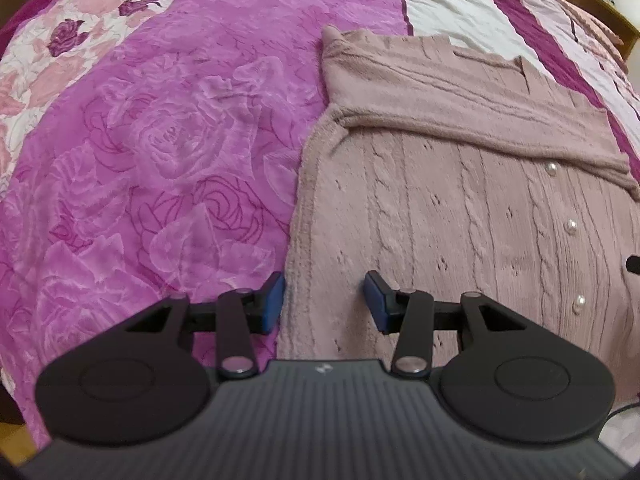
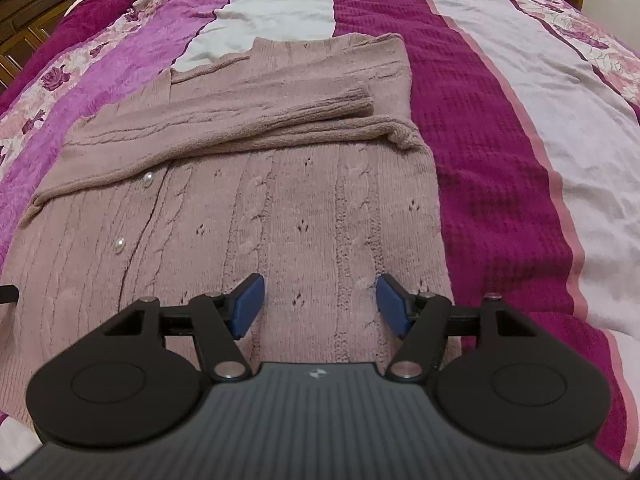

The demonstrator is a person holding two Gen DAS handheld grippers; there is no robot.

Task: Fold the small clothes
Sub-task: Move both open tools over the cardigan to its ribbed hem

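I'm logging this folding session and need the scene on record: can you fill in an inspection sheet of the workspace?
Surface: bedspread, striped magenta, white and rose-print.
Job's things: pink cable-knit cardigan lying flat, both sleeves folded across the chest, pearl buttons showing.
Clutter: nothing seen.
Grippers: left gripper open over the cardigan's side edge; right gripper open above the hem area, holding nothing.
Cables: thin dark cable at the frame edge.
Surroundings: wooden headboard.
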